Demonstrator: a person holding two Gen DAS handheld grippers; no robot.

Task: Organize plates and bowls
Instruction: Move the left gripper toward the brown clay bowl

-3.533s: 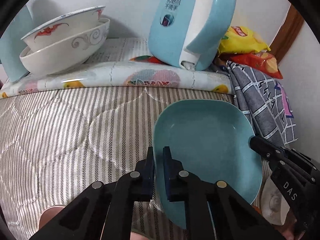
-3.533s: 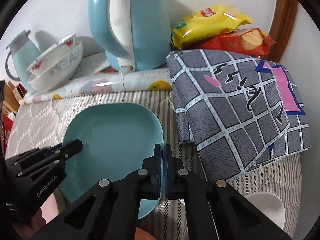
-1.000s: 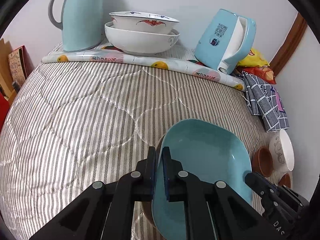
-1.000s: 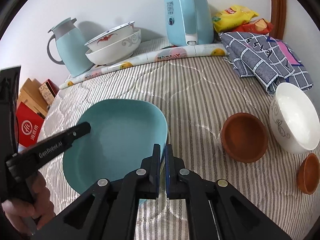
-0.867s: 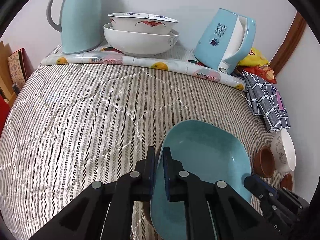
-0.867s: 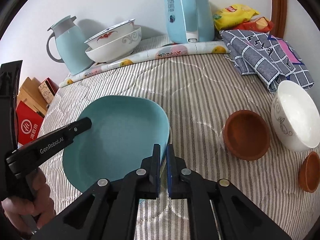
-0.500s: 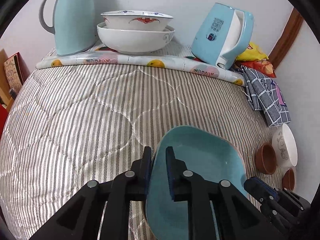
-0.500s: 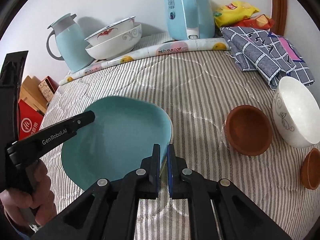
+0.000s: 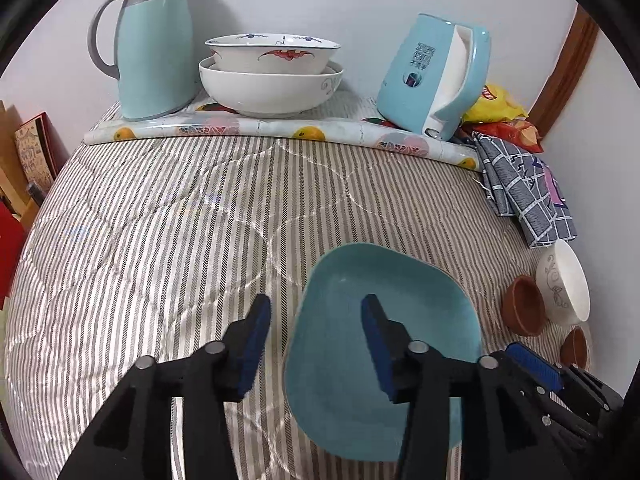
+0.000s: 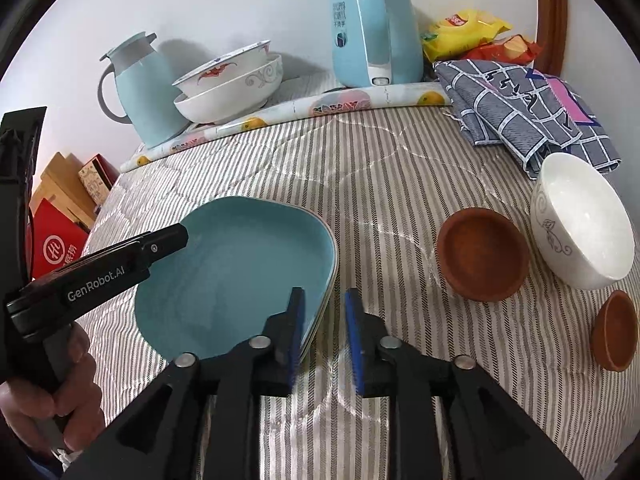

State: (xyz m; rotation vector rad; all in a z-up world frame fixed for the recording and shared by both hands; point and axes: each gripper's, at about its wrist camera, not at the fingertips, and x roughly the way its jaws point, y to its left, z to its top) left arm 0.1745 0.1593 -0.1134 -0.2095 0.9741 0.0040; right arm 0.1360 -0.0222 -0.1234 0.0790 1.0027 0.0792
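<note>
The plate looks like glazed ceramic, smooth with a soft sheen. It lies on a striped quilt of stitched cloth with a silky gloss. The white bowl is shiny glazed ceramic; the 2 brown bowls look matt, like unglazed clay. The kettle and jug appear smooth plastic. The checked towel is matt woven cloth. The snack bags are glossy.

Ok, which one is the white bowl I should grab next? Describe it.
On the striped quilt, look to the right edge, just below the folded checked cloth. The white bowl lies tilted beside two brown bowls; it alone is white with a grey scroll pattern.
</note>
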